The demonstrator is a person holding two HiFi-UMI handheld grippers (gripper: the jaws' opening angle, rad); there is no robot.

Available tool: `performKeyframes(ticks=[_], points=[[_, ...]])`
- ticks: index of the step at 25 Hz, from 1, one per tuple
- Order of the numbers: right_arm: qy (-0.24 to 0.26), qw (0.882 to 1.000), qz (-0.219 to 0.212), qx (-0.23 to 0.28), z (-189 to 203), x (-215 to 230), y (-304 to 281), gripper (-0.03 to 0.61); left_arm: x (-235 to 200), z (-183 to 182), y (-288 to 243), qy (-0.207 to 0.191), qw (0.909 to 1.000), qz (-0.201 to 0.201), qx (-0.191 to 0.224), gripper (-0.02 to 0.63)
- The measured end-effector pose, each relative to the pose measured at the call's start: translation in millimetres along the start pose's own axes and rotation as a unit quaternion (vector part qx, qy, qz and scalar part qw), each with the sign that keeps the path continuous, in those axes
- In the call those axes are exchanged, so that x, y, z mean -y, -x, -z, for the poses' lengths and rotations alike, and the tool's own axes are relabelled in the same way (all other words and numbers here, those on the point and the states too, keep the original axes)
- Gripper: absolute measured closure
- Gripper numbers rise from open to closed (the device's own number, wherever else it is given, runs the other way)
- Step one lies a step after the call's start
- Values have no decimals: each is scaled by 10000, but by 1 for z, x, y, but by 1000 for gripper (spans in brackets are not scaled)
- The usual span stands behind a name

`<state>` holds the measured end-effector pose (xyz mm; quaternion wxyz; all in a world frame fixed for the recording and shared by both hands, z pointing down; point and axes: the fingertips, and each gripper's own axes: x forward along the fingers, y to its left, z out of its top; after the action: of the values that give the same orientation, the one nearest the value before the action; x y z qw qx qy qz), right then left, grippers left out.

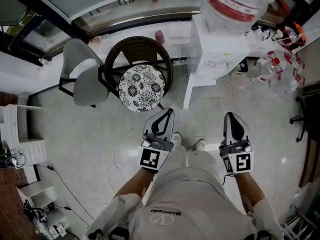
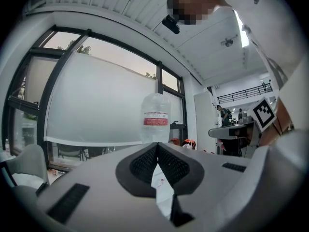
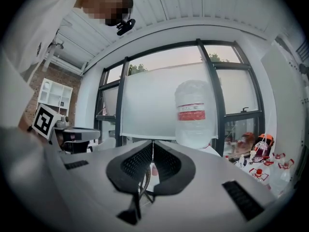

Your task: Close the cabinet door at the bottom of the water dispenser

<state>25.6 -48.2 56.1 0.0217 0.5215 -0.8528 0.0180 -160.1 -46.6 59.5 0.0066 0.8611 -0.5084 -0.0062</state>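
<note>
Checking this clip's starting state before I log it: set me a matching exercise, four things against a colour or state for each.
Things:
1. cabinet door
2. water bottle
3. round cushion
4. left gripper

Colour or state:
A. jaws shut, nothing held
B. red label band
C. swung open
D. black-and-white flower print

Pairs: 1-C, 2-B, 3-D, 4-A

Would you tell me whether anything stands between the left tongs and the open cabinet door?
Nothing visible does: only bare floor separates the left tongs from the cabinet door; the wicker chair stands beside that path, to its left.
</note>
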Motion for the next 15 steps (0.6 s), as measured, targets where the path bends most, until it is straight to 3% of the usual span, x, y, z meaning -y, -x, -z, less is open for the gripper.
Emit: performKeyframes(ticks=[5,9,15], points=[[179,9997,-177,15,63,-4,-11,560,4,59,-10,-92,9998,-160,-80,609],[315,9972,-632,238,150,-15,-25,560,9,158,-21,-244,9993,-120,-262,609],[-5,9960,-887,143,300,-18,-40,560,26,296,-28,-785,9968,78,-133,609]])
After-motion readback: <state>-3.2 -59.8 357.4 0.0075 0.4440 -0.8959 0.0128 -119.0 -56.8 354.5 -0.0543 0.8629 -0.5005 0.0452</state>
